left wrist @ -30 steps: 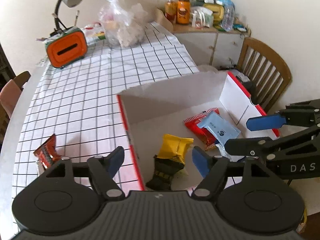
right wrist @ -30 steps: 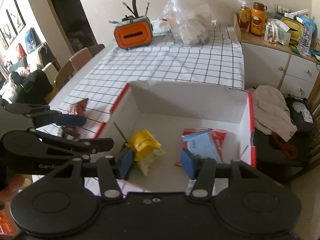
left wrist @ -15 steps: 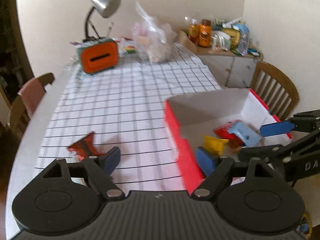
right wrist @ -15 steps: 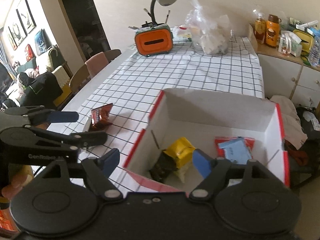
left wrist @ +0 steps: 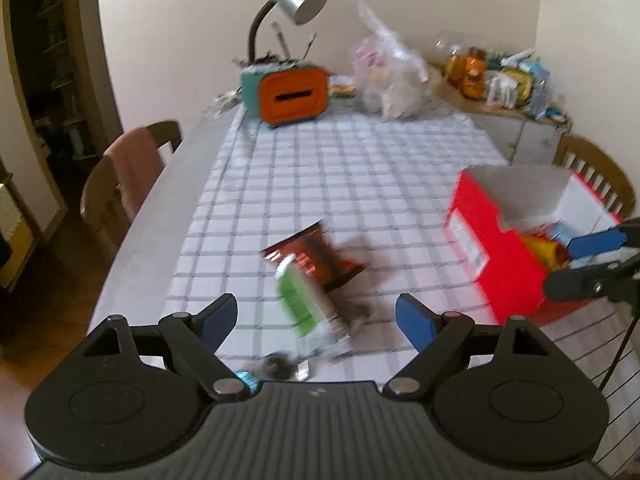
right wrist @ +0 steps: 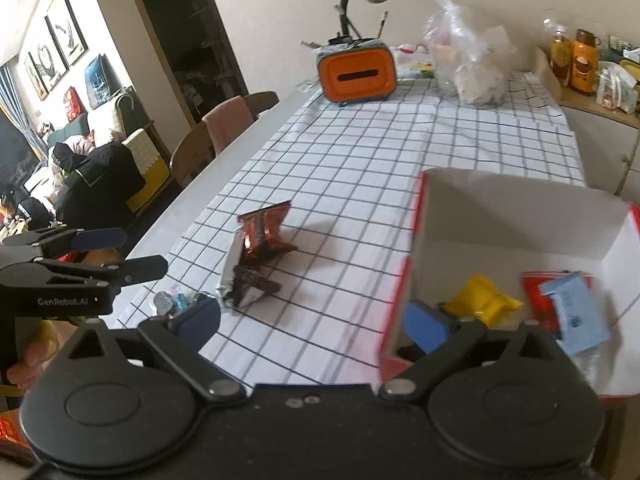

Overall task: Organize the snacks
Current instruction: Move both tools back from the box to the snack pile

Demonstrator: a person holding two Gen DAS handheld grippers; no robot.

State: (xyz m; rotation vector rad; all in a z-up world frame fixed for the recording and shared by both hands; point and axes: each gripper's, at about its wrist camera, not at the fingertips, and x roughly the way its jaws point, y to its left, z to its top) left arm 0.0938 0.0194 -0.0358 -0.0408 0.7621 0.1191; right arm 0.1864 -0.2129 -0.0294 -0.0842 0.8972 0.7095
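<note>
checkered cloth covers the desk (left wrist: 360, 184). left claw (left wrist: 316, 316) is opening, empty, over a blurred green-and-white snack packet (left wrist: 308, 308) with a copper foil packet (left wrist: 316, 256) just behind. right claw (right wrist: 312, 316) is opening, empty, beside the red box (right wrist: 404, 280) holding yellow (right wrist: 484, 300) and blue (right wrist: 576, 316) packets.

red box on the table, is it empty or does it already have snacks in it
Not empty. The open-topped red box holds a yellow packet, a red packet and a light blue packet lying on its white floor.
</note>
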